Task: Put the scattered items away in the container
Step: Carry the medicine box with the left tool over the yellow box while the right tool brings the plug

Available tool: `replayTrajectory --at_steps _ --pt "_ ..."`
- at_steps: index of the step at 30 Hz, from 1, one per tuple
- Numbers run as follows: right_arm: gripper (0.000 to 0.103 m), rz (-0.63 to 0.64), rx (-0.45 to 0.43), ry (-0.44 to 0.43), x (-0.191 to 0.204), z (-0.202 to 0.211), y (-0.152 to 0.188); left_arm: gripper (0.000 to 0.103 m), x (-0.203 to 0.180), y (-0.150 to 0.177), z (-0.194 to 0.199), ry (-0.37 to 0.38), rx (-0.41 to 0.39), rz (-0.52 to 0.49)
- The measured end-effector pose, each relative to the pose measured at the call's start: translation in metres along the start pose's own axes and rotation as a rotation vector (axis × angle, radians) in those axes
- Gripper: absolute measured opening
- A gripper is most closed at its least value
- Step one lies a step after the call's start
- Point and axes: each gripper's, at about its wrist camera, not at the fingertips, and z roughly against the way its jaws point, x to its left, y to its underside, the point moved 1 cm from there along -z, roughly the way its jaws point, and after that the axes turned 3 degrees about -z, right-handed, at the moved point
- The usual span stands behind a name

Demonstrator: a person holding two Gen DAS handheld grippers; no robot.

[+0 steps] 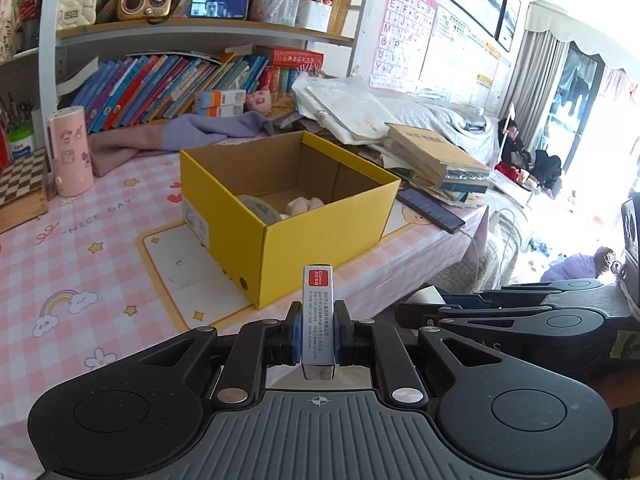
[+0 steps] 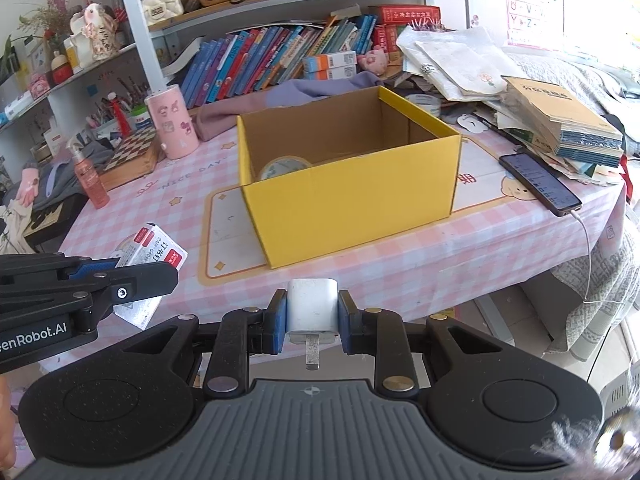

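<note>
A yellow cardboard box [image 1: 320, 236] stands open on the pink checked table; it also shows in the right wrist view [image 2: 352, 196]. Inside lie a roll of tape [image 1: 260, 208] and a pink soft toy [image 1: 304, 205]. My left gripper [image 1: 318, 334] is shut on a small grey staples box [image 1: 318, 320] with a red label, held short of the yellow box. In the right wrist view the staples box [image 2: 148, 252] sits in the left gripper's fingers [image 2: 120, 276]. My right gripper [image 2: 313, 316] is shut on a white charger plug [image 2: 313, 310], near the table's front edge.
A phone [image 2: 540, 184] on a cable lies right of the box, beside a stack of books and papers [image 2: 560, 120]. A pink cylinder [image 2: 172, 124], a chessboard [image 2: 132, 152] and a red spray bottle [image 2: 90, 180] stand at the back left. Bookshelves line the rear.
</note>
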Motion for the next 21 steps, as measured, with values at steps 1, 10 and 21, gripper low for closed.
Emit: replayTrajectory --at_steps 1,10,21 --pt "0.024 -0.002 0.002 0.002 -0.003 0.000 -0.001 0.013 -0.002 -0.001 -0.002 0.002 0.001 -0.001" --pt "0.024 -0.011 0.015 0.008 -0.023 -0.006 -0.007 0.013 -0.013 -0.010 -0.018 0.013 0.009 -0.009" --pt "0.024 -0.046 0.024 0.038 -0.058 -0.012 -0.015 0.013 -0.036 -0.023 -0.047 0.056 0.025 -0.042"
